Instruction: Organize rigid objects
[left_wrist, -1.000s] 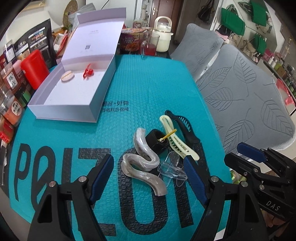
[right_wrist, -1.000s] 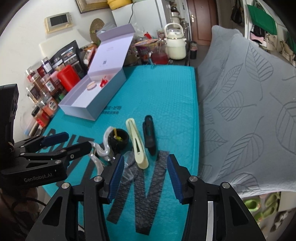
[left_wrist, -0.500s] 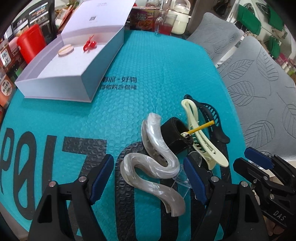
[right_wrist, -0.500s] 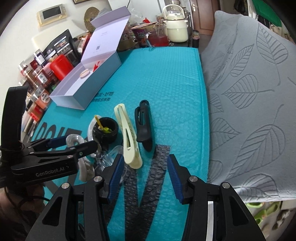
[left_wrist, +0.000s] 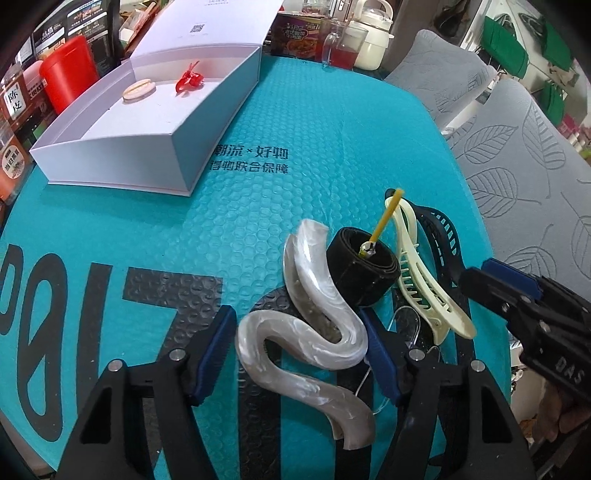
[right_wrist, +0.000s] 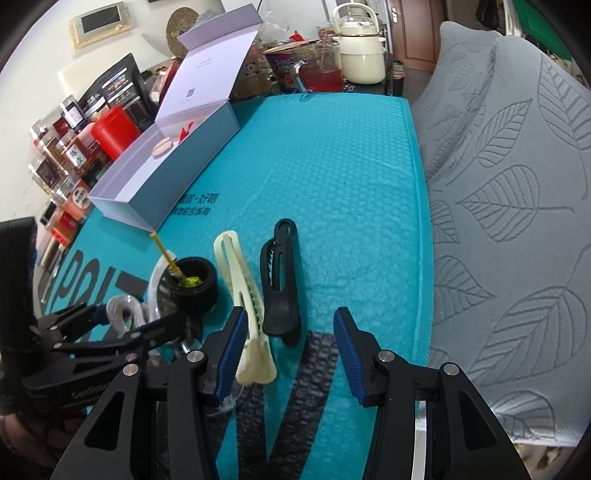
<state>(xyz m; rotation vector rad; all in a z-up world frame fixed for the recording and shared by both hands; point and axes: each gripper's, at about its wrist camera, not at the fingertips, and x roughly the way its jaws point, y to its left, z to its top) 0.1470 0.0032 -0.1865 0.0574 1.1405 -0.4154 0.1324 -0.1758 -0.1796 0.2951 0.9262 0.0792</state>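
Note:
A pearly S-shaped hair clip (left_wrist: 306, 339) lies on the teal mat (left_wrist: 314, 122), between the pads of my left gripper (left_wrist: 299, 354). Its jaws are closing: the right pad touches the clip, the left pad stands just off it. Beside it sit a black roll (left_wrist: 362, 273) holding a yellow stick (left_wrist: 386, 218), a cream clip (left_wrist: 424, 280) and a black clip (right_wrist: 280, 284). My right gripper (right_wrist: 291, 354) is open, with the black clip's near end just ahead of its tips and the cream clip (right_wrist: 243, 295) by its left finger. A clear clip (left_wrist: 406, 325) is partly hidden.
An open white box (left_wrist: 122, 162) at the far left holds a red clip (left_wrist: 188, 79) and a beige clip (left_wrist: 138, 90). Jars and a red canister (left_wrist: 70, 81) line the left edge. A kettle (right_wrist: 362, 48) and a cup of red drink (right_wrist: 321, 70) stand behind. A grey leaf-patterned cushion (right_wrist: 517, 184) borders the right.
My left gripper has come down over the pearly clip and its jaws have narrowed around it. My right gripper has moved down and closer to the black and cream clips, its opening unchanged.

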